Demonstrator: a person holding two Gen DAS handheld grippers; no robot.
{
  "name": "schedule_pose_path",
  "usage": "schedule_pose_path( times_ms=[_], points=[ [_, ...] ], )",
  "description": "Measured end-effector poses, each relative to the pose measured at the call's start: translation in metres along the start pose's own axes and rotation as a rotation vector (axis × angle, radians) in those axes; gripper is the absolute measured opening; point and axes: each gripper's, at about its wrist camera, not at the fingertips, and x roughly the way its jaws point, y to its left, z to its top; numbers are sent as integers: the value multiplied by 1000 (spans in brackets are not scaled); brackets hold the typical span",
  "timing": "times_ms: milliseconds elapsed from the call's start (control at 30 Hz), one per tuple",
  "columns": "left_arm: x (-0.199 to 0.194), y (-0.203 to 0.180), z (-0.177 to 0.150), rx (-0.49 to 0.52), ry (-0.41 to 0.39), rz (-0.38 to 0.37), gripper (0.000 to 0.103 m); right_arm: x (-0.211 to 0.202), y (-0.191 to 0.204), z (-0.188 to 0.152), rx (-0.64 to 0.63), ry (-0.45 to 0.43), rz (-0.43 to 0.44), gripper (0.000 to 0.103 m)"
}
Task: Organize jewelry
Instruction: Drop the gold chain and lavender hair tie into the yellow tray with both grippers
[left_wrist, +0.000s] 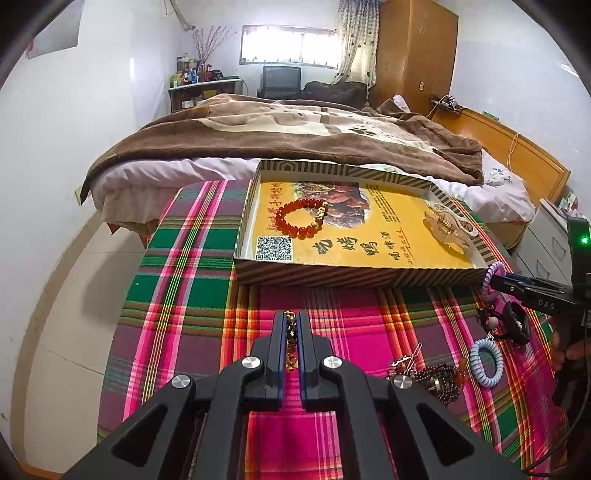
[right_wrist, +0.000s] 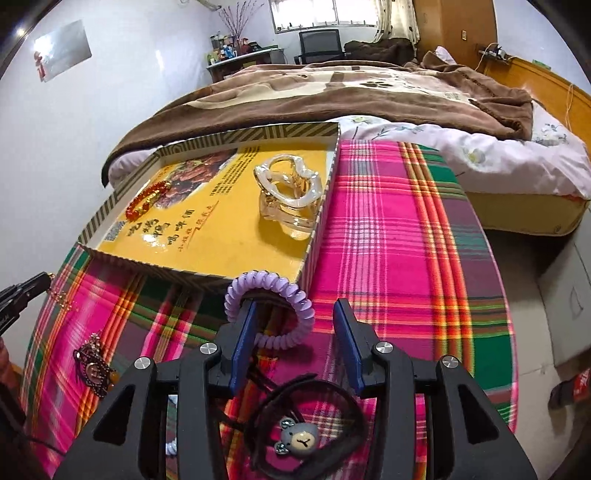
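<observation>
left gripper (left_wrist: 291, 325): jaws nearly closed on a gold-and-dark beaded bracelet (left_wrist: 290, 341), held above the plaid cloth (left_wrist: 192, 266) covering the tabletop, short of the near wall of the striped box lid (left_wrist: 351, 275). right gripper (right_wrist: 295, 325): jaws parted; a lilac spiral hair tie (right_wrist: 271, 306) is looped around the left finger, nothing pressed between the pads, just beside the lid's near right corner. inside the lid, on its yellow printed floor: a red bead bracelet (left_wrist: 303, 218) toward the left, a clear hair claw (right_wrist: 286, 192) against the right wall. on the cloth, outside the lid: a black hair band with a bear charm (right_wrist: 299, 437) under the right gripper, a blue spiral hair tie (left_wrist: 487, 363), a dark beaded chain with pendant (right_wrist: 94, 369), and a silver clip (left_wrist: 408, 360) beside it. behind the tabletop, a bed with a brown blanket (left_wrist: 295, 136).
</observation>
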Motion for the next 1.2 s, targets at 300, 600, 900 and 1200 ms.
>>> schedule_pose_path(
  times_ms=[300, 600, 900, 1200],
  points=[
    [-5, -5, 15, 18, -24, -18, 5, -25, -5, 5, 22, -74, -1, 10],
    [-8, -12, 54, 52, -76, -51, 5, -53, 10, 53, -12, -162, 18, 10],
    [22, -25, 94, 51, -80, -134, 5, -1, 36, 112, -24, -88, 67, 10],
    [76, -44, 100, 61, -29, -212, 5, 74, 45, 149, -76, 40, 5, 10]
  ],
)
